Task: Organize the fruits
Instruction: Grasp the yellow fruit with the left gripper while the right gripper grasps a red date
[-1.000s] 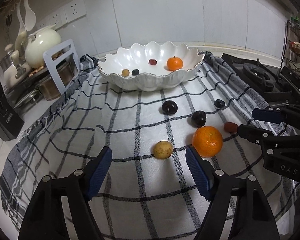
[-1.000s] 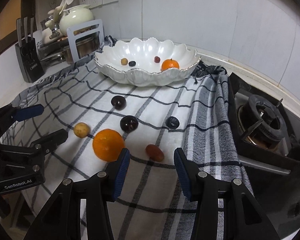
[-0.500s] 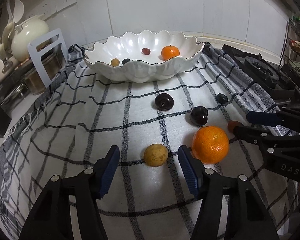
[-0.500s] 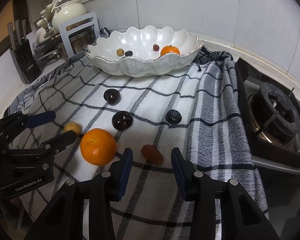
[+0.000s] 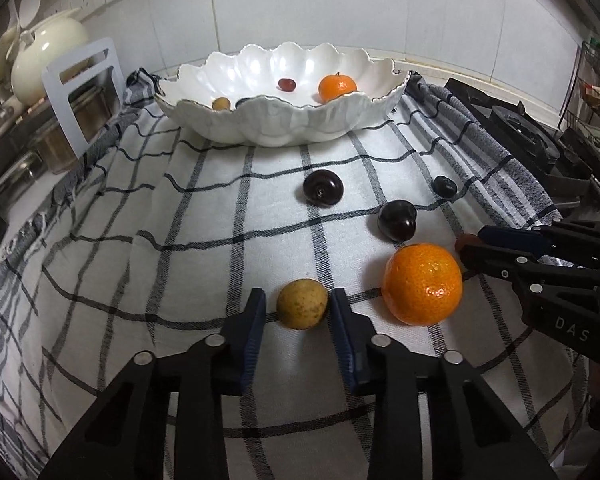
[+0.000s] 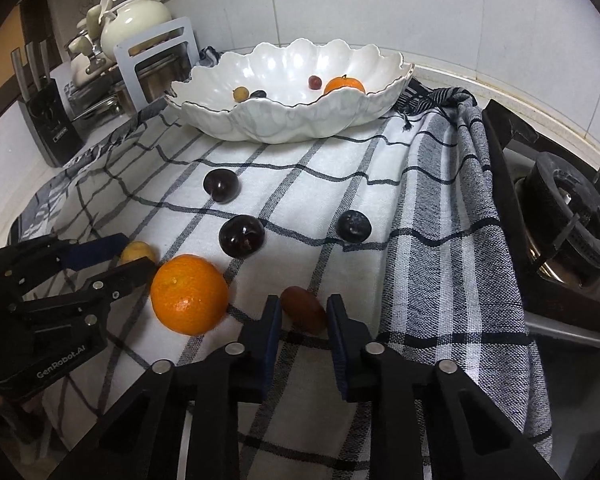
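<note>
Done so far: four pieces already in the white bowl (image 5: 284, 124), well ahead of both tools: a small orange (image 5: 337, 86), a red grape (image 5: 287, 84), a small yellow fruit (image 5: 221, 103) and a dark berry (image 6: 258, 94) half hidden by the rim.

Left to do: six pieces out on the checked cloth (image 5: 180, 240), so the job looks less than half finished.

Left hand-held gripper (image 5: 296, 304): jaws have just been closing, with the yellow-brown fruit (image 5: 302, 303) between the blue pads and resting on the cloth; pads drawn close on both sides, a thin dark sliver at one pad, so cannot tell whether clamped yet.

Right hand-held gripper (image 6: 303, 312): jaws have just been closing too, and now appears clenched on the reddish-brown fruit (image 6: 303, 309), both pads against its sides; fruit not yet lifted off the cloth.

Big orange (image 5: 422, 284): between the two tools, just right of the left one and just left of the right one, untouched.

Dark plums: one (image 5: 397, 221) just beyond the big orange, another (image 5: 323, 189) farther ahead of the left tool, toward the bowl.

Small dark fruit (image 6: 354, 227): ahead of the right tool, near the striped border of the cloth.

Step in hand: likely a double pick-up, one small fruit per tool, both bound for the bowl.

After that: big orange, two plums and the small dark fruit would remain.
</note>
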Available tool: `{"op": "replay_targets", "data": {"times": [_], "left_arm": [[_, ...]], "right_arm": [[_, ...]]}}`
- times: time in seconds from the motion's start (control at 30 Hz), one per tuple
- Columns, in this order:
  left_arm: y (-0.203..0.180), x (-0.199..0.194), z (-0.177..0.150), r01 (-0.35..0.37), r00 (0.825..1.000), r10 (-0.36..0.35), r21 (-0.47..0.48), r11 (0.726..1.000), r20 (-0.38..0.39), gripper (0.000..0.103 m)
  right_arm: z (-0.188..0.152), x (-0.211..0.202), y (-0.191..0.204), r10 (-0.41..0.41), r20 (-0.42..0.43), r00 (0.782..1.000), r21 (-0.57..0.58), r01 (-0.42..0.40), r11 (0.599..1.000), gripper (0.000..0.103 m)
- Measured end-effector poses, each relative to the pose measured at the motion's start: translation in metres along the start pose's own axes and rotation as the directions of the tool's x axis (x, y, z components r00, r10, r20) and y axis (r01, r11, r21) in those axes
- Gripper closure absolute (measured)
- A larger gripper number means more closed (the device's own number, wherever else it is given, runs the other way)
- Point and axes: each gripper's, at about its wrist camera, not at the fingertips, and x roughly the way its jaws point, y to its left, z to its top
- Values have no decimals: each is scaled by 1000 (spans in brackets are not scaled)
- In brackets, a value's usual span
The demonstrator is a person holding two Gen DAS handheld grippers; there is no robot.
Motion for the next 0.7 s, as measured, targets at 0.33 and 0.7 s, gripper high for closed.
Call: {"op": "replay_targets", "data": {"times": [0.33,0.7], "left_arm": [[-1,-2,-4,-3,1000,3,-8,1000,3,76],[-2,-14,-6,-16,1000,17,-13,1000,25,76]], "right_arm": [[-4,-6,2,-12,30,999,-13,12,1000,85],[-10,-9,4,-5,23,1000,-12,5,1000,86]]}}
